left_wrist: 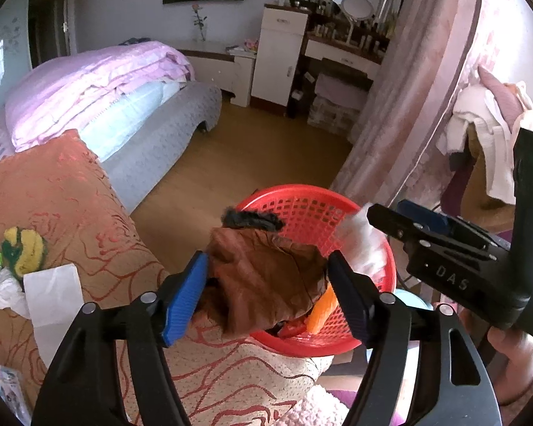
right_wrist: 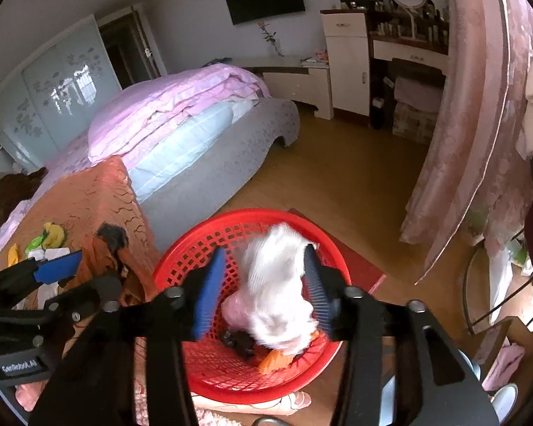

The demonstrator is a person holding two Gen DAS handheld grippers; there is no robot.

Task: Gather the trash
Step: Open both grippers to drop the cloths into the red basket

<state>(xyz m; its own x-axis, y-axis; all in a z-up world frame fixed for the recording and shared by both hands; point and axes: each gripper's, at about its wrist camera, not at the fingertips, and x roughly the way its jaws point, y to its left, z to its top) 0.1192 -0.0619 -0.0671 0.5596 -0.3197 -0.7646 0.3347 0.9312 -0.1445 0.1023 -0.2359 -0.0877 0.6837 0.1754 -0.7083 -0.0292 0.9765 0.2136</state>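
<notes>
Left gripper [left_wrist: 268, 284] holds a brown leather glove [left_wrist: 266, 280] between spread jaws over the near rim of the red basket [left_wrist: 302, 209]; pad contact looks loose, though blur hides it. Right gripper [right_wrist: 264, 291], jaws parted, has a white wad [right_wrist: 279, 284] (blurred) between them above the basket's interior.

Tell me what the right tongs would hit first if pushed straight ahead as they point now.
Probably the white fluffy wad between the right tongs, then the red basket beneath it; depth is hard to judge.
</notes>
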